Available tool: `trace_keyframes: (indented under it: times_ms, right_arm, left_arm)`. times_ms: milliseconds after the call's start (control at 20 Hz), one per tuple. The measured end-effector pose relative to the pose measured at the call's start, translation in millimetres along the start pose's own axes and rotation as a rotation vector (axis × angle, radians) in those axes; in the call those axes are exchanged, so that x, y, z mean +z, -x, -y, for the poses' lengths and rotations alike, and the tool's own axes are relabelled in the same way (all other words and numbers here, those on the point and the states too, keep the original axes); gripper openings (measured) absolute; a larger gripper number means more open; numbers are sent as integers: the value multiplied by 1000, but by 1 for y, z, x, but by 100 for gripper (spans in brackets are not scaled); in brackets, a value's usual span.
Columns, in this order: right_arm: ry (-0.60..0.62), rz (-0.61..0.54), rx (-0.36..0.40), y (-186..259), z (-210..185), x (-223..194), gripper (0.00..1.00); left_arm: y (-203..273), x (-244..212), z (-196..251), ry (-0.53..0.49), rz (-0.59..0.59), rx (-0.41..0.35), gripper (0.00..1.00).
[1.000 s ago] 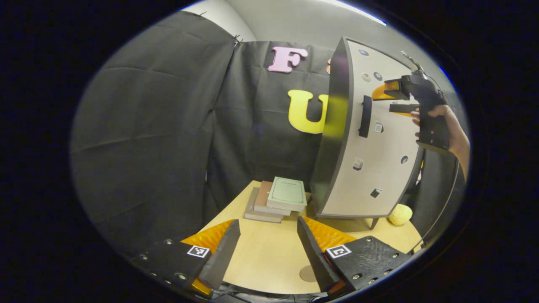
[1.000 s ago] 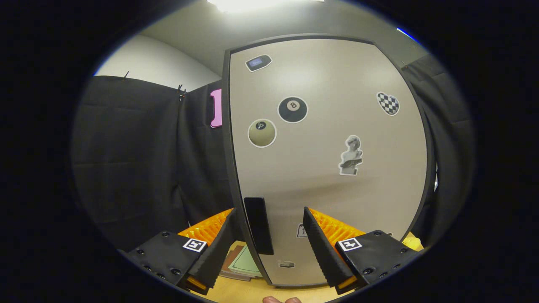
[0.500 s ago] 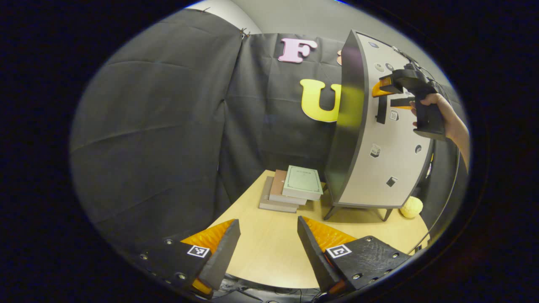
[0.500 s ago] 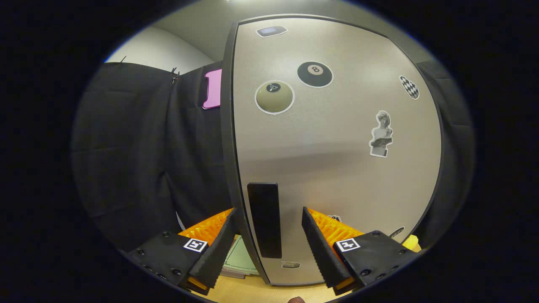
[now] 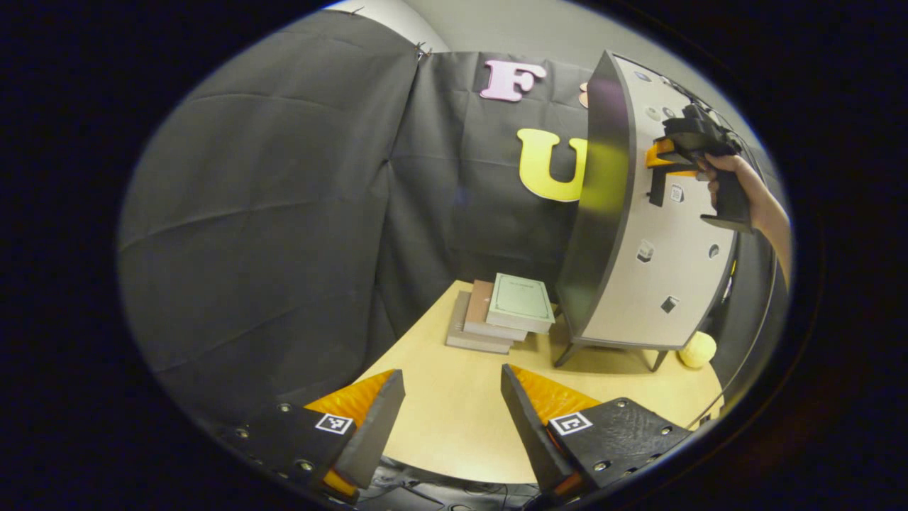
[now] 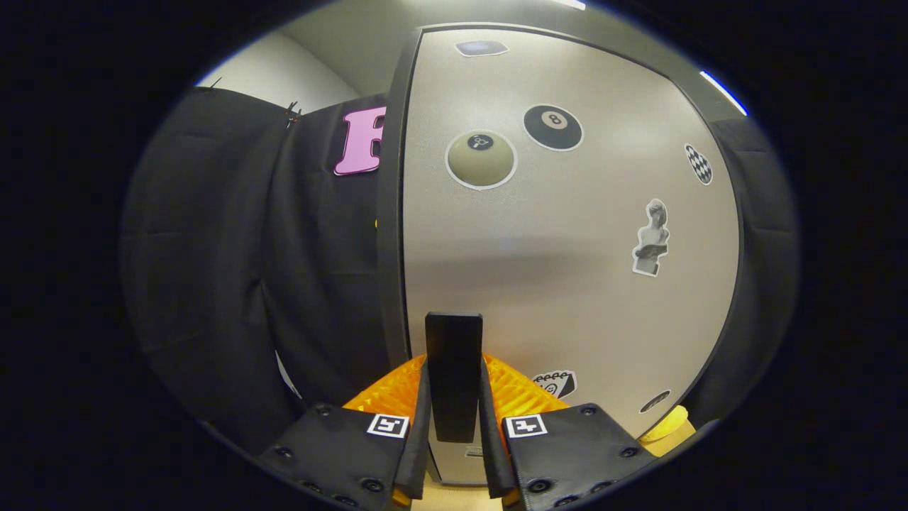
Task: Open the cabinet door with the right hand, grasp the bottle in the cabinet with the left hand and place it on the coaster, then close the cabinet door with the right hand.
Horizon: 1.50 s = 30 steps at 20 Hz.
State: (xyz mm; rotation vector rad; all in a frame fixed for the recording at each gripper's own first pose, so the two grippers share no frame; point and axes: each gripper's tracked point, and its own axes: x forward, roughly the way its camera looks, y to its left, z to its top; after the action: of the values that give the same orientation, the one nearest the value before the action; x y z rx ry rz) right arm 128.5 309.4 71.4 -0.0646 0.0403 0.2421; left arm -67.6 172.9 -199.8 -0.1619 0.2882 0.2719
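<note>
A grey cabinet door [image 6: 567,234] with stickers and a dark frame stands closed. My right gripper [image 6: 454,433] is shut on its black vertical handle [image 6: 454,369], both fingers pressing its sides. In the left gripper view the cabinet [image 5: 660,234] stands on short legs at the back right of the wooden table [image 5: 461,419], and a hand holds the right gripper [image 5: 667,157] at the handle [image 5: 656,190]. My left gripper [image 5: 450,419] hangs open over the table's near edge with nothing between its fingers. The cabinet's inside is hidden.
A stack of books [image 5: 504,312] lies on the table left of the cabinet. A yellow ball [image 5: 696,349] rests by the cabinet's right leg; its edge [image 6: 670,429] peeks out low in the right gripper view. Black cloth walls the booth behind and left.
My right gripper has closed from open onto the door handle. The left gripper has drawn back a little from the cabinet and stays open.
</note>
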Motion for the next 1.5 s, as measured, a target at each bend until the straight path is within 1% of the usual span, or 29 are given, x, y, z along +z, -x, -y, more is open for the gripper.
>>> trace_keyframes:
  times_ms: [100, 150, 200, 250, 300, 350, 400, 450, 550, 600, 650, 700, 750, 800, 850, 900, 950, 1000, 1050, 1100, 1150, 1200, 1250, 1300, 1400, 1450, 1500]
  right_arm:
    - [-2, -4, 19, 0, 0, 0, 32]
    - [1, 4, 18, 2, 1, 0, 36]
    - [5, 6, 17, 3, 0, 1, 29]
    - [15, 9, 17, -2, 0, 1, 29]
    - [13, 6, 24, 0, 0, 0, 24]
    - [6, 4, 34, 5, -1, 0, 21]
    - [3, 1, 49, 2, -2, 0, 17]
    - [1, -5, 64, 2, -1, 1, 17]
    - [19, -23, 92, 7, -1, -2, 8]
    - [27, -24, 101, 11, -1, -2, 12]
    - [33, -22, 110, 15, -2, -2, 12]
    - [34, -16, 119, 21, -3, -2, 8]
    - [42, -13, 131, 24, -3, -3, 8]
    - [47, -9, 146, 29, -3, -2, 12]
    - [52, -5, 167, 36, -3, -3, 12]
    - [50, -2, 188, 41, -3, -4, 12]
    - [49, -1, 209, 46, -2, -5, 12]
    - [48, 0, 227, 51, -2, -5, 12]
    - [48, 1, 243, 57, -2, -5, 12]
    - [50, 2, 259, 66, -2, -5, 12]
    - [50, 6, 273, 71, 0, -6, 12]
    - [55, 11, 289, 75, 3, -7, 12]
    - [55, 15, 305, 79, 6, -8, 12]
    - [50, 14, 319, 81, 7, -8, 12]
    - [46, 9, 345, 82, 11, -10, 12]
    - [49, 9, 357, 83, 13, -11, 12]
    - [50, 8, 369, 86, 15, -11, 12]
  left_arm:
    - [3, 1, -4, -2, 4, 3, 85]
    - [5, 0, -5, -2, 5, 4, 85]
    - [8, -1, -6, -3, 4, 4, 85]
    - [11, -1, -6, -5, 5, 3, 85]
    - [13, -2, -4, -9, 5, -1, 82]
    - [15, -5, -3, -14, 1, -3, 85]
    - [18, -8, -3, -17, -3, -4, 85]
    - [20, -10, -3, -17, -7, -3, 85]
    - [26, -12, -2, -7, -3, 0, 85]
    - [27, -12, 1, 1, 1, 0, 82]
    - [28, -12, 4, 6, 4, 0, 85]
    - [29, -12, 7, 8, 1, 1, 85]
    - [30, -13, 10, 7, -10, 7, 85]
    - [31, -13, 14, 2, -15, 10, 85]
    - [32, -10, 19, -6, -13, 8, 87]
    - [34, -6, 27, -16, -6, 6, 85]
    - [35, -2, 34, -25, -2, 0, 84]
    - [42, -3, 40, -32, 3, -5, 85]
    - [47, -3, 45, -38, 7, -10, 82]
    - [52, -3, 51, -44, 12, -15, 85]
    - [56, -2, 57, -48, 14, -14, 85]
    - [60, -2, 64, -50, 15, -13, 82]
    - [63, -1, 71, -52, 14, -13, 82]
    - [65, -3, 79, -54, 10, -12, 85]
    - [75, 1, 96, -62, 18, -17, 85]
    - [82, 4, 103, -70, 29, -20, 82]
    - [88, 4, 109, -77, 30, -16, 82]
